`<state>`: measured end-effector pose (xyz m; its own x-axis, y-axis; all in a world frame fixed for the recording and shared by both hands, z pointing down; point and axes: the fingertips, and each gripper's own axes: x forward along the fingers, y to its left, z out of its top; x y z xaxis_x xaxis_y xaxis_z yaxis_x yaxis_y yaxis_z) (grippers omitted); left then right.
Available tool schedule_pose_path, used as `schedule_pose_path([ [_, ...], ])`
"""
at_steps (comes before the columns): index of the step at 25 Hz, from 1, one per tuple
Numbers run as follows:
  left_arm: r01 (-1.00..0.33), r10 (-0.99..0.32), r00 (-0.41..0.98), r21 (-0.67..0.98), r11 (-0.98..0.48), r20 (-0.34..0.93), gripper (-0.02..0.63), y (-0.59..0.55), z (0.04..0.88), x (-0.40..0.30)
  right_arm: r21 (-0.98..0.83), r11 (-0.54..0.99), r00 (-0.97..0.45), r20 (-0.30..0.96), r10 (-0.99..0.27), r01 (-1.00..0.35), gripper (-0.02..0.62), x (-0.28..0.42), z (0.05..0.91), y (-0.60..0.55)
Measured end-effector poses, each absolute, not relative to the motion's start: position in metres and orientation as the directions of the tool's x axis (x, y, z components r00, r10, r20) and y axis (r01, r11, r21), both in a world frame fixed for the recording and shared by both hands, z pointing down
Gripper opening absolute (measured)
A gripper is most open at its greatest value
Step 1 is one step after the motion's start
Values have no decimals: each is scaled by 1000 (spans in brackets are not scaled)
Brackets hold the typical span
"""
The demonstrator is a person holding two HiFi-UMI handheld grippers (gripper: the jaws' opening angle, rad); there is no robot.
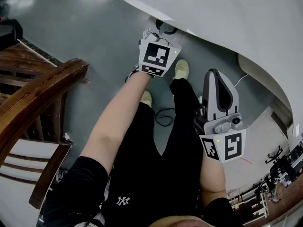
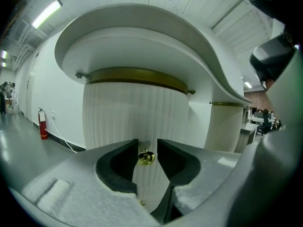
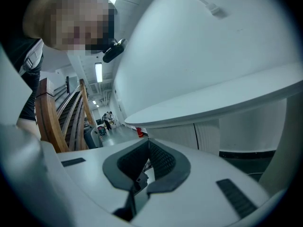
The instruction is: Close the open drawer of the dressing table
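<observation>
Left gripper (image 2: 147, 145) fingers spread, framing the gold knob (image 2: 146, 157) on the upright drawer front (image 2: 128, 112); right gripper's (image 3: 148, 146) closed.

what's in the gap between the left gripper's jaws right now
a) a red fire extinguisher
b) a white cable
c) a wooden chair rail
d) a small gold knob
d: the left gripper view shows a small gold knob on the white fluted front, framed between the left gripper's jaws, which stand apart and do not press on it.

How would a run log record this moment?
left gripper: open, gold knob between jaws, not gripped | right gripper: shut, empty
</observation>
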<state>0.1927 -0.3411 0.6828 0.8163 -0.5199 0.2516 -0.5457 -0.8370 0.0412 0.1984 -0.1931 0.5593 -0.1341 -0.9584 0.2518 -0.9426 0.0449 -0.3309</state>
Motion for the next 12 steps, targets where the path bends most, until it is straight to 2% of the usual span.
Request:
schedule_pose_path([
  [7,-548,-498,806,83,-833,321,118,-307,674,167,-326,61,-151,259,-954,-944,17,186,530,-185],
  [12,-533,-464,815,136,-835,346,112,-271,636,140,-325,70,-157,250,-955,-943,15,176,499,-180],
])
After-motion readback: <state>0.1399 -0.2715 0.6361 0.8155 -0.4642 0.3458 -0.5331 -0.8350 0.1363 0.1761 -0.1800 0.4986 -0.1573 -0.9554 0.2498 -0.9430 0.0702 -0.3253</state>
